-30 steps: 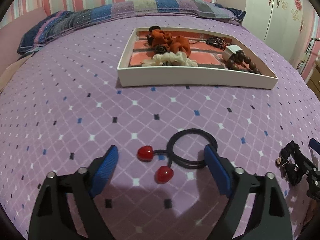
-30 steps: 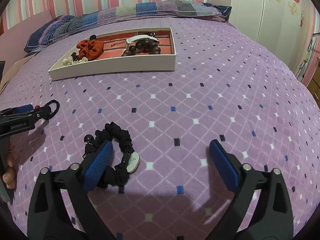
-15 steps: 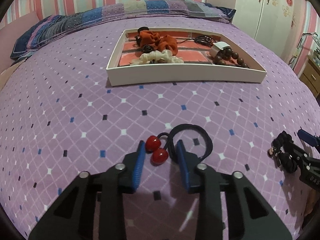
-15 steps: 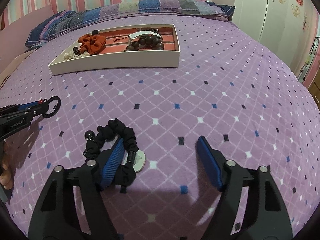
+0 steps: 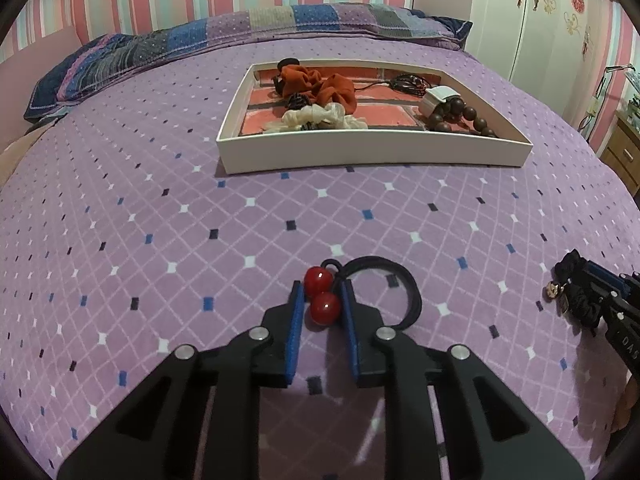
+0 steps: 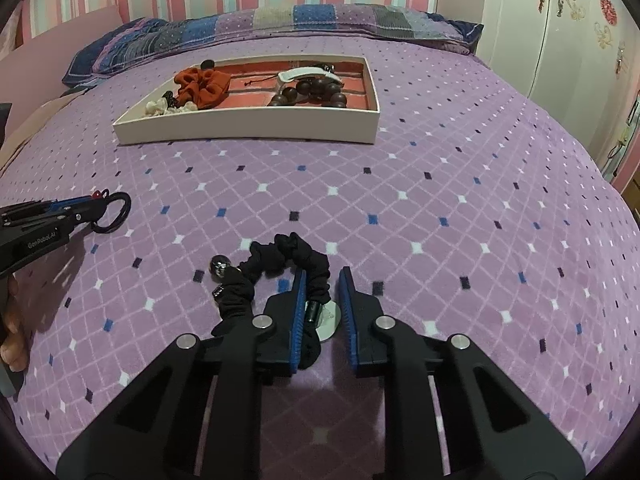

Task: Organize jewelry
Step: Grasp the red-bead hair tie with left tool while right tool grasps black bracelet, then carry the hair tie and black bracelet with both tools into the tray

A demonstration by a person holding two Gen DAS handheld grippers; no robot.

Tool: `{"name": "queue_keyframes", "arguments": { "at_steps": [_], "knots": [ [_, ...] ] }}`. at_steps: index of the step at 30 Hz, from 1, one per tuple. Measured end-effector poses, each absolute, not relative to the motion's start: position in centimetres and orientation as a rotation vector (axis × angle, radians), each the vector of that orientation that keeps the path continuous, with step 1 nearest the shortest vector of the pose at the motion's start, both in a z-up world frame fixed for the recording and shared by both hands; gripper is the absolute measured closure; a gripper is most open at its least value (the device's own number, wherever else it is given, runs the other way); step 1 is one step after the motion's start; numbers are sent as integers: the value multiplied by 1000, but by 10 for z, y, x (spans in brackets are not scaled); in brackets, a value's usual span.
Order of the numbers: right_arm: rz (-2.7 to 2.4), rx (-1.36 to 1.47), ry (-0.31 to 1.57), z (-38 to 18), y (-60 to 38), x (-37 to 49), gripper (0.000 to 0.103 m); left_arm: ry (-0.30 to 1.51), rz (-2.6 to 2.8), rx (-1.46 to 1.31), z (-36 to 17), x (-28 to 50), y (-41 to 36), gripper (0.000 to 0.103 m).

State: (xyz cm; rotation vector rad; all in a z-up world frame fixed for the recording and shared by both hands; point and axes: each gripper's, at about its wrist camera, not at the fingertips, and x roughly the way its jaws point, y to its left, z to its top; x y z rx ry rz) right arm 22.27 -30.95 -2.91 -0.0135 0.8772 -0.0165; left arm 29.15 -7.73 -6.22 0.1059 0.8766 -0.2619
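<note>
We count one white tray (image 5: 372,152), three scrunchies, namely orange (image 5: 320,84), cream (image 5: 316,118) and black (image 6: 280,268), one black hair tie (image 5: 400,292) carrying two red balls (image 5: 322,294), one brown bead bracelet (image 5: 456,118) and two grippers.

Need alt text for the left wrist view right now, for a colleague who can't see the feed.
The left gripper is shut on the two red beads of a black hair tie lying on a purple bedspread. Farther off sits a white tray holding scrunchies and brown beads. At the right edge, the right gripper is closing on a black scrunchie.
</note>
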Motion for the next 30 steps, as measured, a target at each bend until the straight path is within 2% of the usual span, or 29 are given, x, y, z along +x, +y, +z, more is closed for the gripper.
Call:
{"name": "queue_keyframes", "arguments": {
  "at_steps": [17,30],
  "knots": [
    [-11,-15,750,12,-312,247,86,784,-275,93,-26,303,-87,86],
    [20,12,616,73,-319,362,86,678,-256,119,34,403,-117,86]
  ]
}}
